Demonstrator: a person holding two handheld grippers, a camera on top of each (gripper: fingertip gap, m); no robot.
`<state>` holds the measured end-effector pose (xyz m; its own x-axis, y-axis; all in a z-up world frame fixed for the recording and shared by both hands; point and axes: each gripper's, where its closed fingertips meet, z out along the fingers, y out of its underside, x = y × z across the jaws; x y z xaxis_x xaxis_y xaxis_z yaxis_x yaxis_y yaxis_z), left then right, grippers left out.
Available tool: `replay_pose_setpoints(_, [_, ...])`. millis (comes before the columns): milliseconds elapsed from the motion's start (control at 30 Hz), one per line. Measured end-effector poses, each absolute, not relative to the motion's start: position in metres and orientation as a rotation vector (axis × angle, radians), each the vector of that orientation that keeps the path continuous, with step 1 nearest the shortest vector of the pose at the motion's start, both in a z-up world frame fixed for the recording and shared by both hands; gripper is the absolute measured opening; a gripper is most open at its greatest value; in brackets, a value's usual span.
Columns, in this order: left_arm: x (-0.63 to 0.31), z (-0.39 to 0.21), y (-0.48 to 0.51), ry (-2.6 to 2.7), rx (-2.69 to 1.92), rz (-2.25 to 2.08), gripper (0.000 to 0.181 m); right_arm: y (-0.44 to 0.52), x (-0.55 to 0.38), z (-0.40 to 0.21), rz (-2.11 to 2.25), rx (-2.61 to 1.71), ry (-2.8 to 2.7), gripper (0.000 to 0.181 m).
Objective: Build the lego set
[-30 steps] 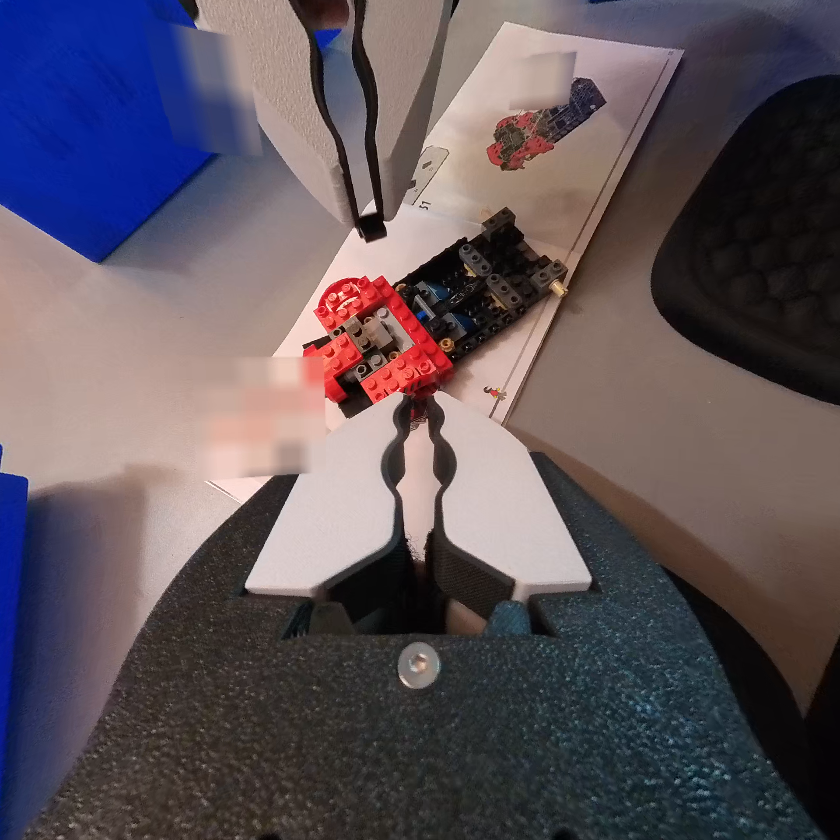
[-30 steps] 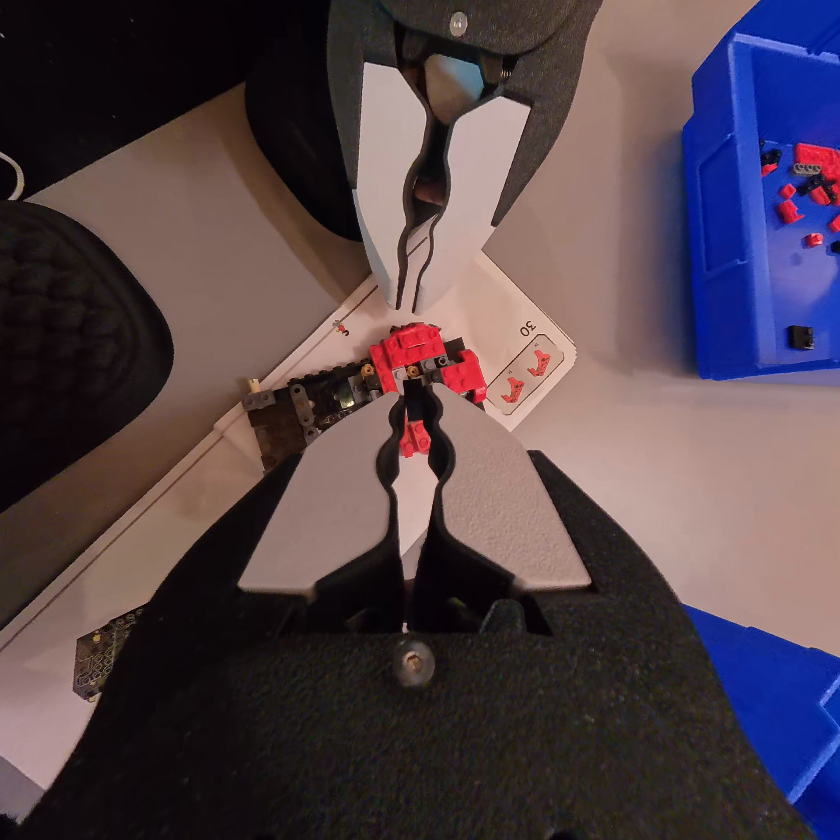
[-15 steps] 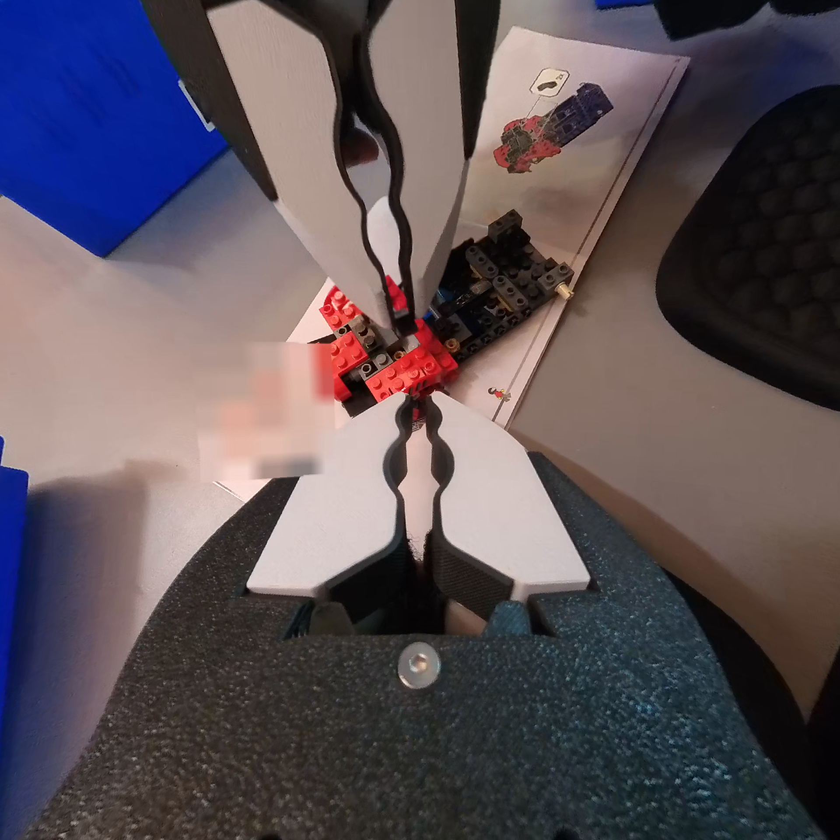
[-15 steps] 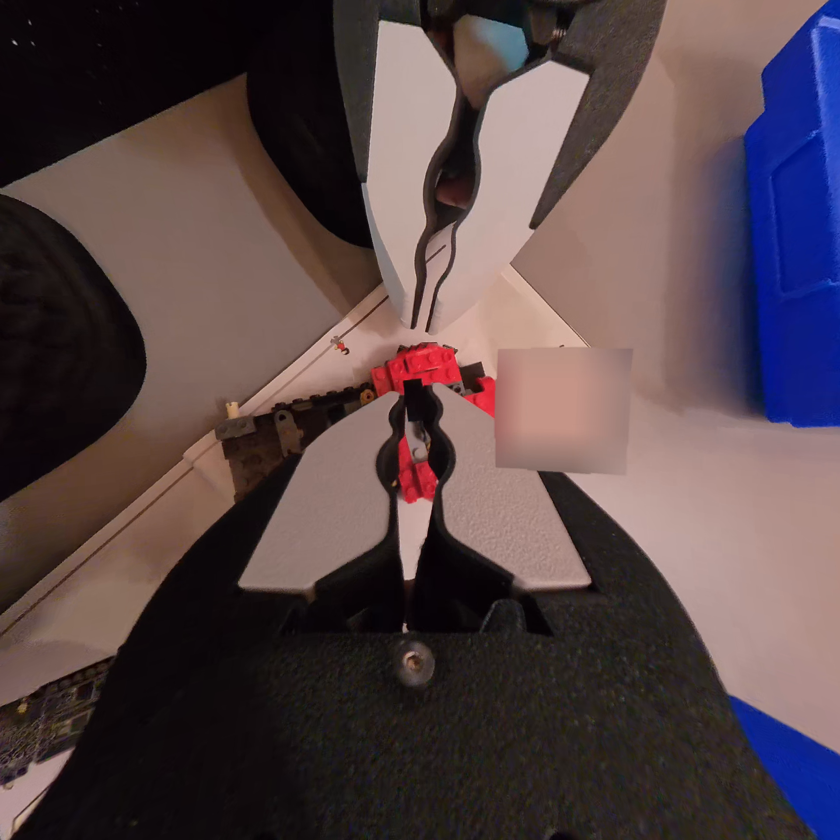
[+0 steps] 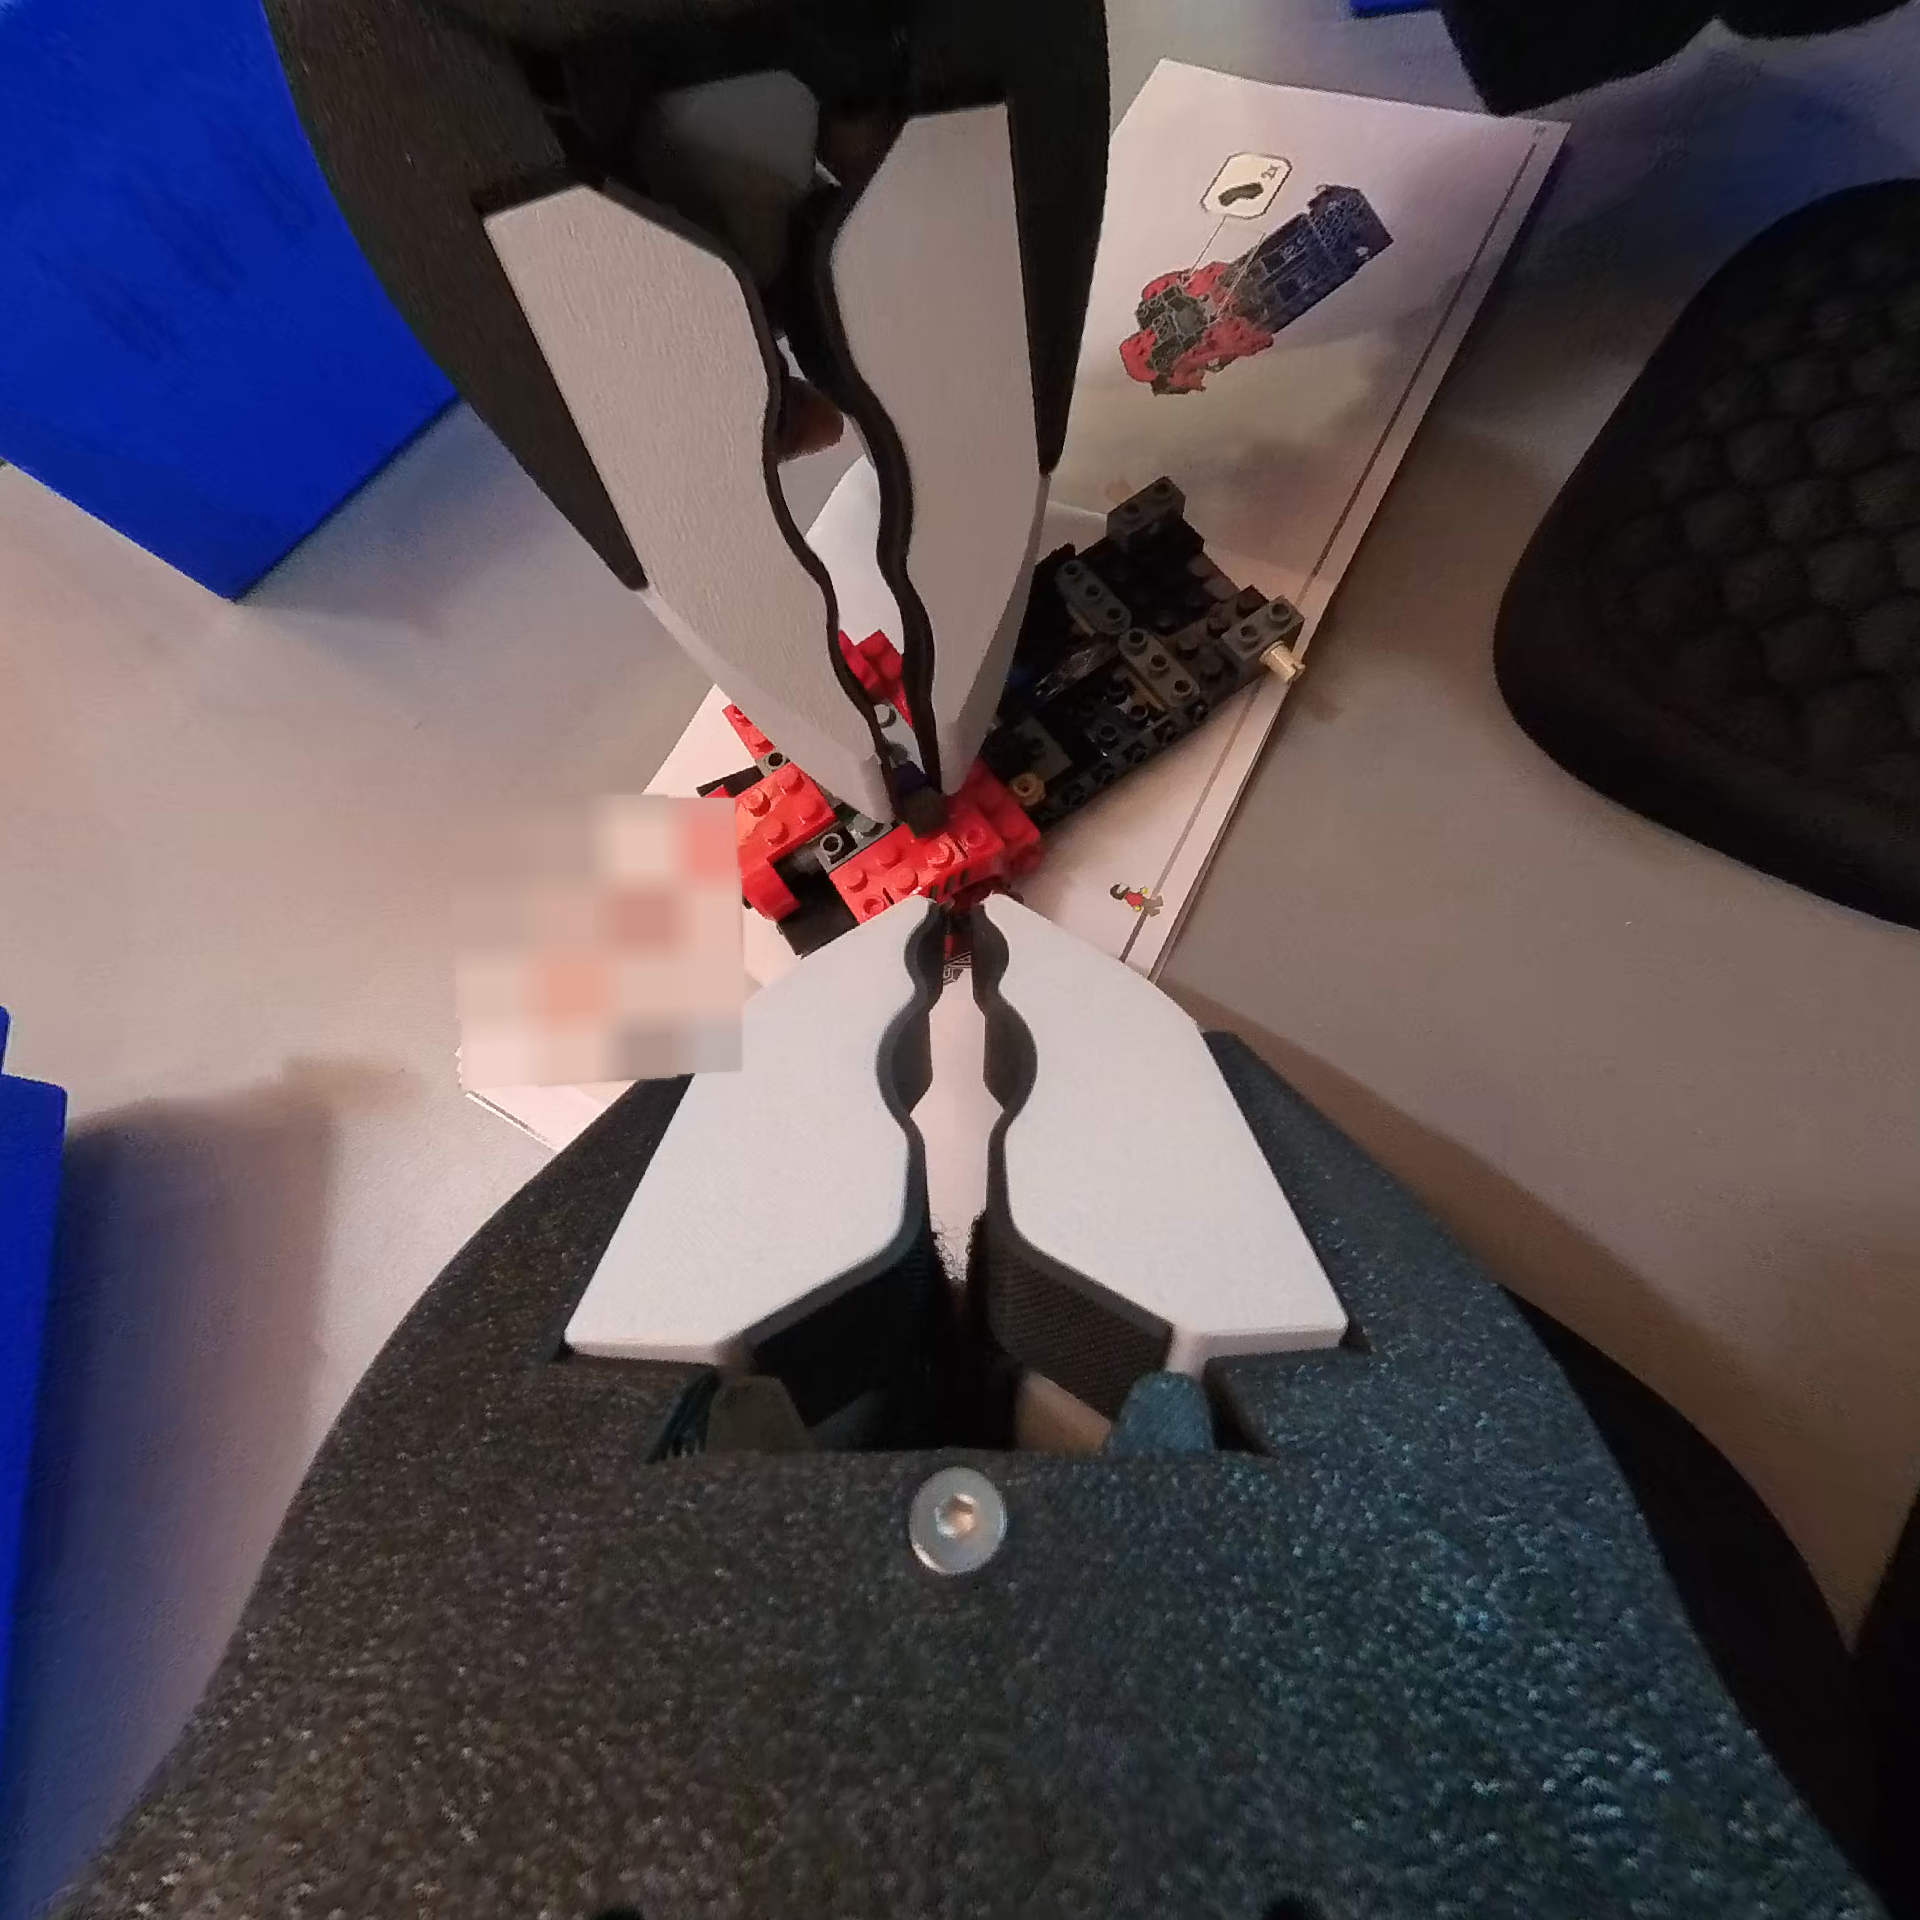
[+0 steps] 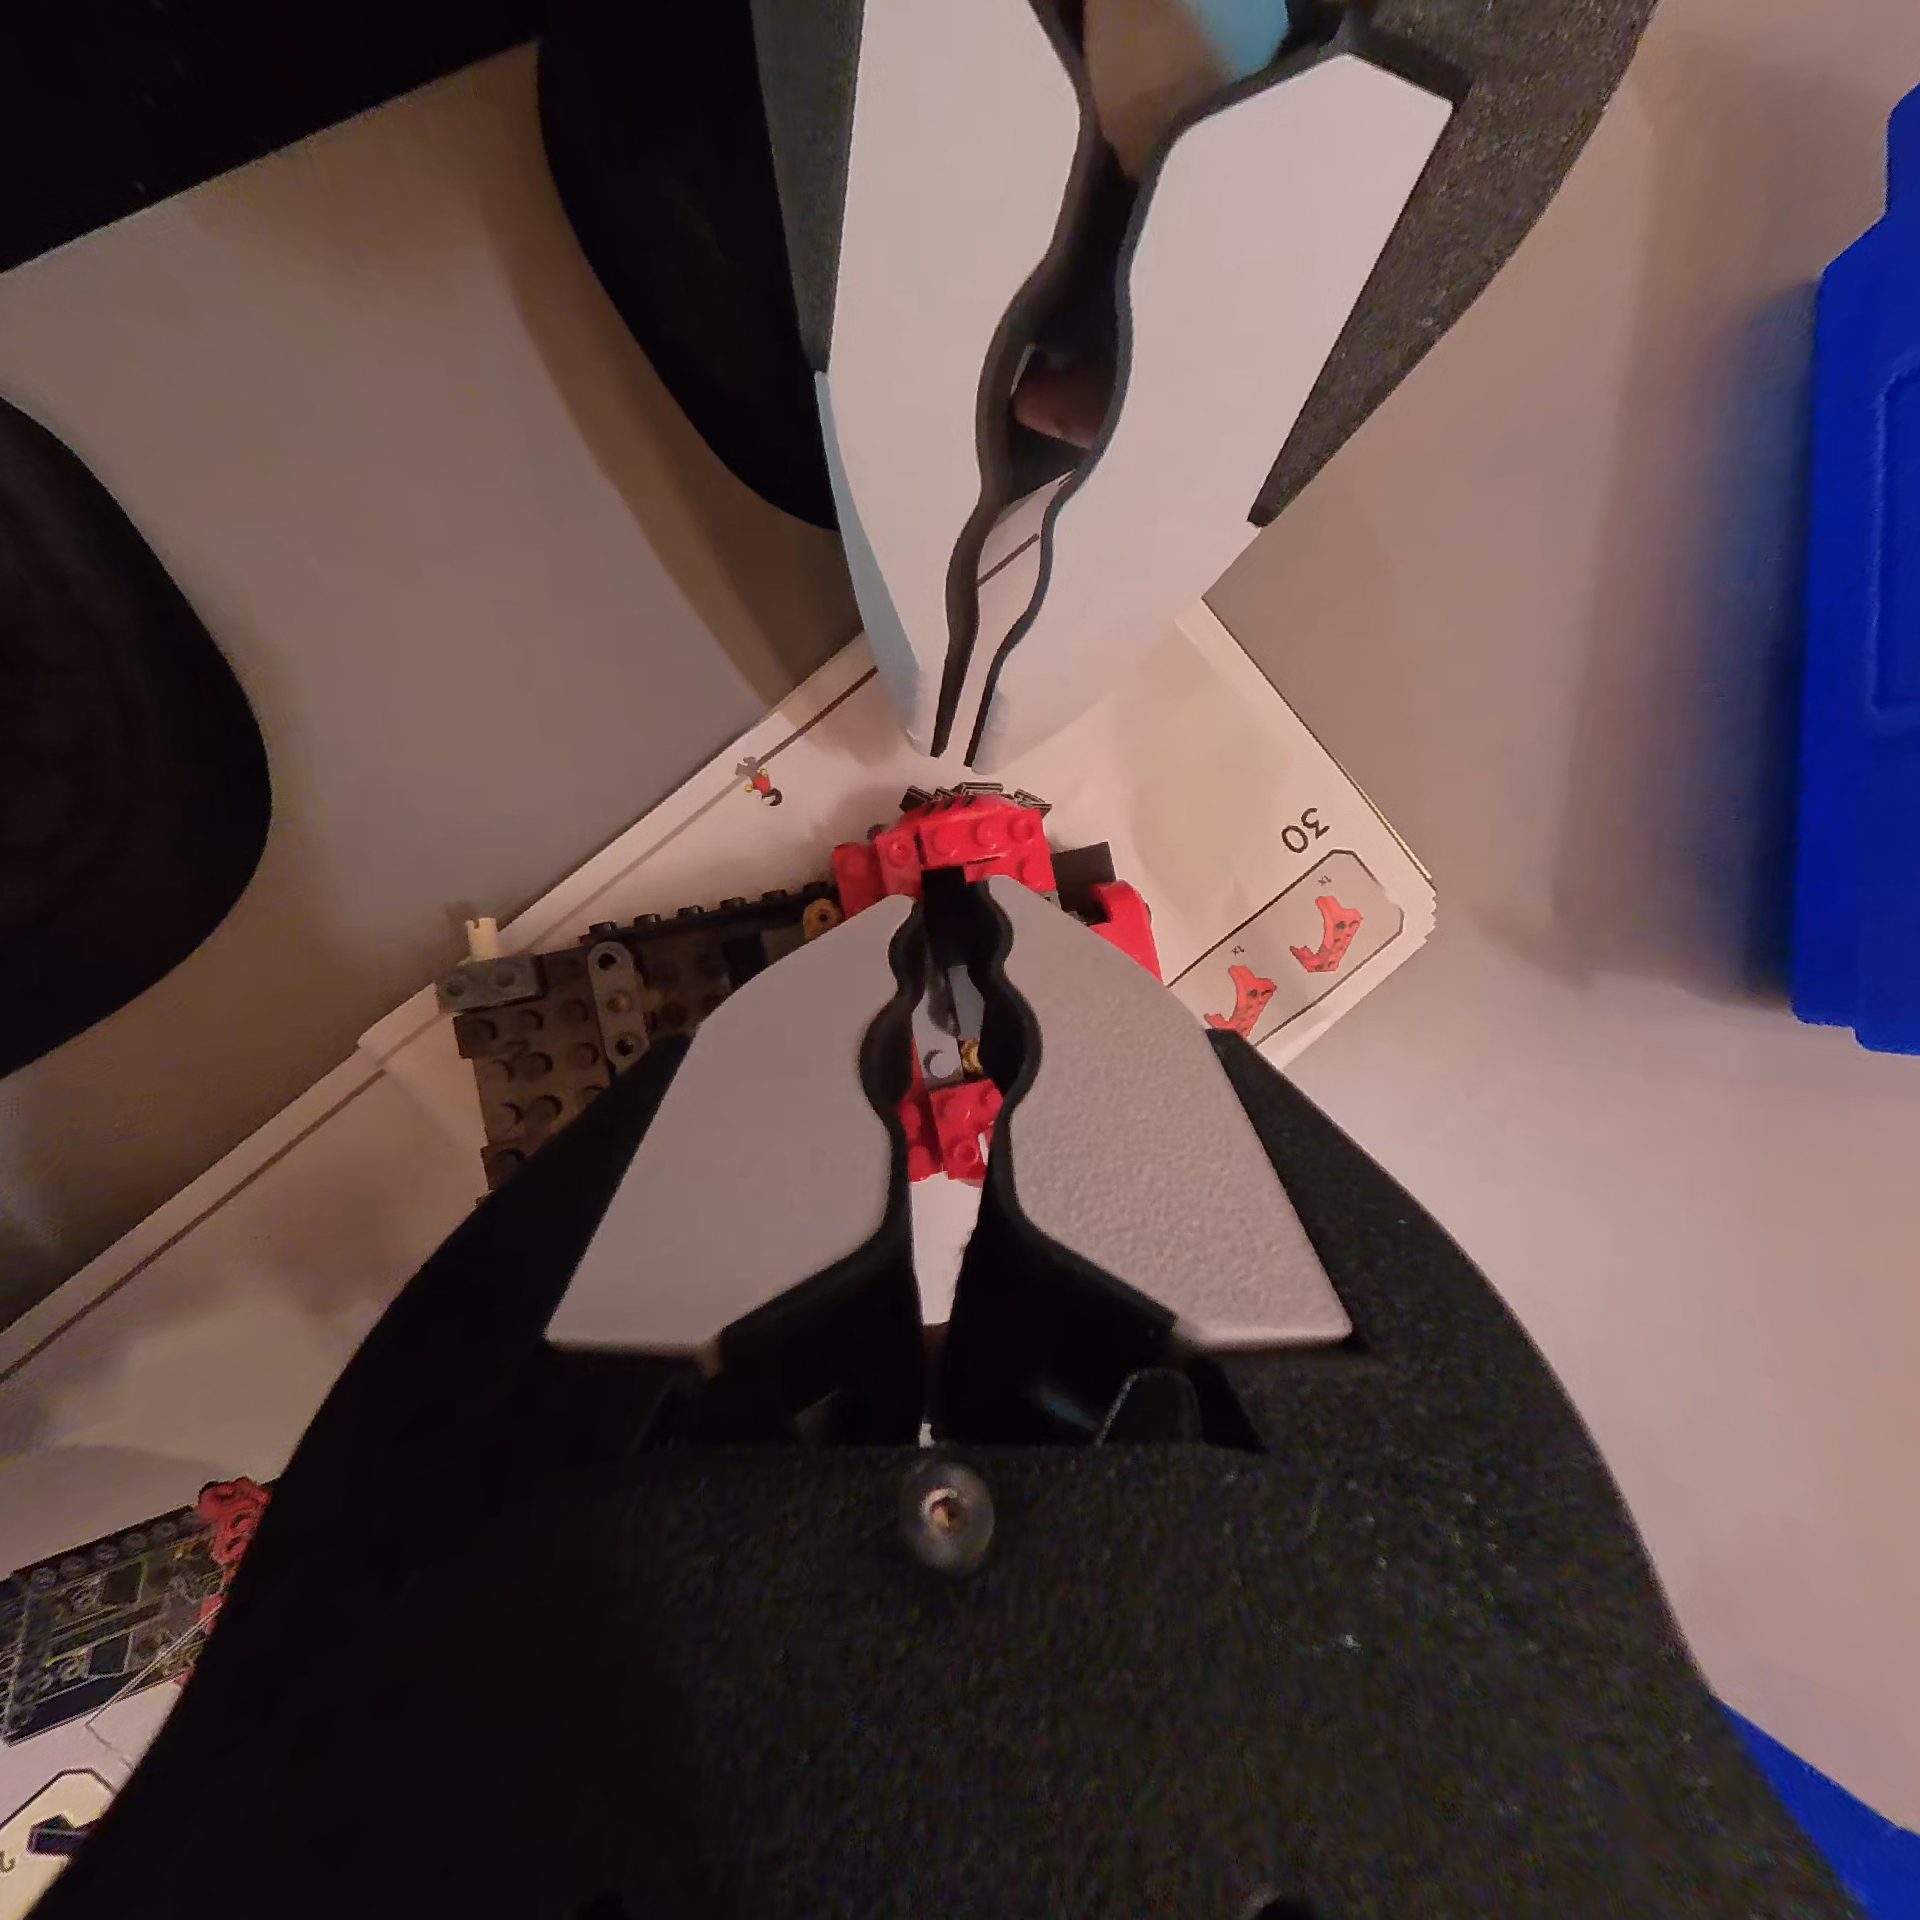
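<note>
Right wrist view: lego model (image 6: 966, 847) between both tongs.

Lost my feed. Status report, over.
Left gripper shut on model's red end. Right gripper shut on black piece, tip at red bricks. Nothing blocking.

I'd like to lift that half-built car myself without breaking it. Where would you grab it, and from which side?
Probably the black rear half, from above, with fingers across its width. Its long sides look straight and parallel, and nothing covers it. The red front is lumpier and crowded: the left gripper pinches its end, and the right gripper holds a black piece on it.
</note>
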<state>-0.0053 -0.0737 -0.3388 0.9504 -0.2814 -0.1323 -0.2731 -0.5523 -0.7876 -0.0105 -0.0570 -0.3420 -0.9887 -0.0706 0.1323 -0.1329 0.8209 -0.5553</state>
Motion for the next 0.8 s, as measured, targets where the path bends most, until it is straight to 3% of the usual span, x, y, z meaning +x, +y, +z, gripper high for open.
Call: replay_pose_setpoints(800, [-0.0046,-0.3397,-0.0741,0.396,-2.185,-0.020,0.004,-0.0576,-0.0112,-0.3433,0.903,0.123,-2.946,0.010])
